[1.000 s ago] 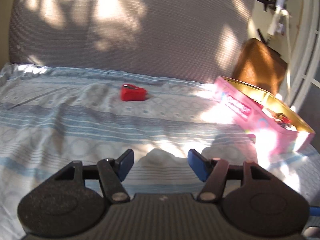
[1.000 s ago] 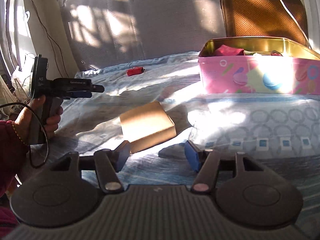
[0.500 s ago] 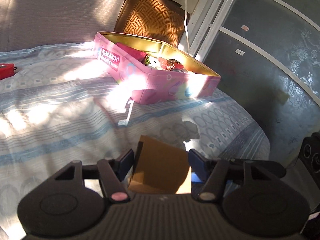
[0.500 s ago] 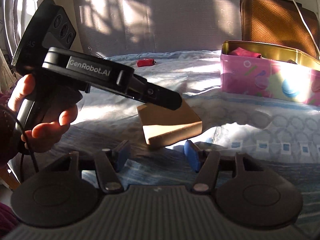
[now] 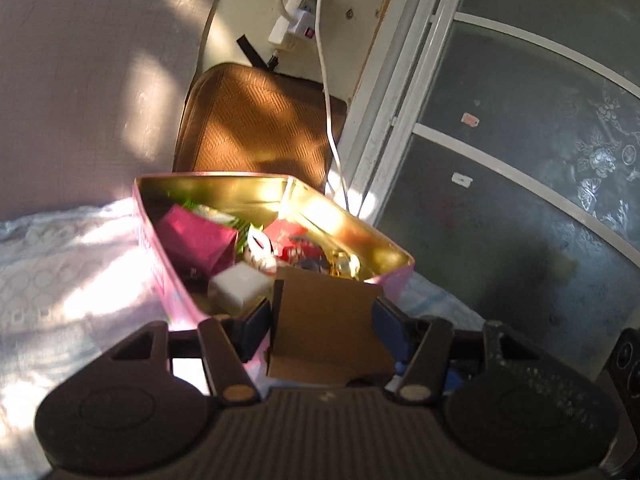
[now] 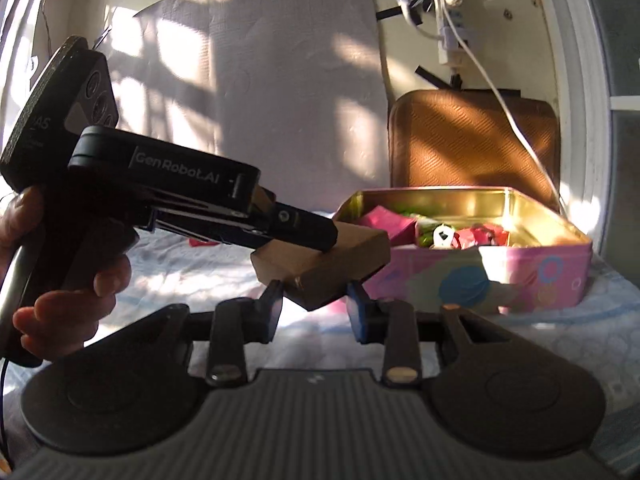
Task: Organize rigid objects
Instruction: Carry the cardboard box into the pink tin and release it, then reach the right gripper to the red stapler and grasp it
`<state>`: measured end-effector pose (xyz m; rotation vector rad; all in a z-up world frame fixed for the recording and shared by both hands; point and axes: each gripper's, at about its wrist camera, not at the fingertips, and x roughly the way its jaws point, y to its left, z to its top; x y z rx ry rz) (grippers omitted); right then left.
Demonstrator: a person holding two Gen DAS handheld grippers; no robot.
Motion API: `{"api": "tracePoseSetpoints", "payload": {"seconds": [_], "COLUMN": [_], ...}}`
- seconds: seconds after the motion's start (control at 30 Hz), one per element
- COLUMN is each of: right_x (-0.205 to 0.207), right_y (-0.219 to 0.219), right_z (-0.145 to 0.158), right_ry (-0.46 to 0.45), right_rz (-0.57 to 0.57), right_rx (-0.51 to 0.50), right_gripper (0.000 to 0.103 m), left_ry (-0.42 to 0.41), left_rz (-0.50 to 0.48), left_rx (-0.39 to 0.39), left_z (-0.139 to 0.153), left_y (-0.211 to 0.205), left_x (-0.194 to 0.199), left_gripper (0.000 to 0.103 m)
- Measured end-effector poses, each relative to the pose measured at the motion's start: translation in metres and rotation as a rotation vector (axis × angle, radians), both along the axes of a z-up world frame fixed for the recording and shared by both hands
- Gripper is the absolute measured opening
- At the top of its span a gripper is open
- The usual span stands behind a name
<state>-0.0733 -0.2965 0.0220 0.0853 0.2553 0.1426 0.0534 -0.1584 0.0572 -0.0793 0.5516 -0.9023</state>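
A brown cardboard box hangs in the air between the pads of my left gripper, whose jaws are opening while they still bear it. It sits at the near corner of the open pink tin, which holds several small items. In the right wrist view the same box is carried by the left gripper's black finger, beside the tin. My right gripper is just below the box with its jaws closing; its pads do not touch it. A small red object lies on the bed behind.
A person's hand holds the left gripper's handle. Behind the tin stands a brown woven cushion, with a white cable hanging over it. A grey padded headboard backs the bed, and a glass door stands at right.
My left gripper swung right from the red object to the cardboard box, took hold of it and lifted it toward the pink tin. The right gripper's jaws have narrowed.
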Motion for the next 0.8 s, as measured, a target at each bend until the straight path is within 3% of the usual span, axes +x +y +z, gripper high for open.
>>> {"api": "tracePoseSetpoints", "payload": {"seconds": [0.03,0.07,0.1,0.17,0.2,0.3,0.5,0.8], "right_x": [0.018,0.035,0.055,0.080,0.080,0.047,0.019,0.029], "right_y": [-0.008,-0.012,-0.014,-0.020,-0.030,-0.046,-0.035,0.006], "right_z": [0.004,0.004,0.001,-0.009,-0.014,-0.025,-0.030,-0.031], "right_ry": [-0.027,-0.035,-0.036,0.031,0.049,0.017,-0.043,0.071], "right_rz": [-0.018,-0.048,-0.106,-0.229,-0.256,-0.227,-0.215,-0.082], "right_rx": [-0.003,-0.022,-0.073,-0.159,-0.133,0.011,0.030,0.054], "right_gripper": [0.037,0.037,0.038,0.038,0.038,0.038,0.039,0.039], "left_ry": [-0.019,-0.014,0.005,0.036,0.043,0.014,-0.003,0.022], "left_rz": [0.023,0.043,0.074,0.139,0.145,0.141,0.205,0.333], "left_rx": [0.009,0.044,0.086,0.147,0.137,0.100,0.150,0.231], "left_z": [0.003,0.003,0.000,-0.011,-0.015,-0.024,-0.042,-0.069], "left_y": [-0.011,-0.026,-0.037,-0.045,-0.039,-0.016,0.019,0.081], "left_x": [0.009,0.021,0.032,0.040,0.037,0.022,0.006,-0.007], "left_gripper": [0.078,0.085,0.086,0.074,0.072,0.073,0.073,0.073]}}
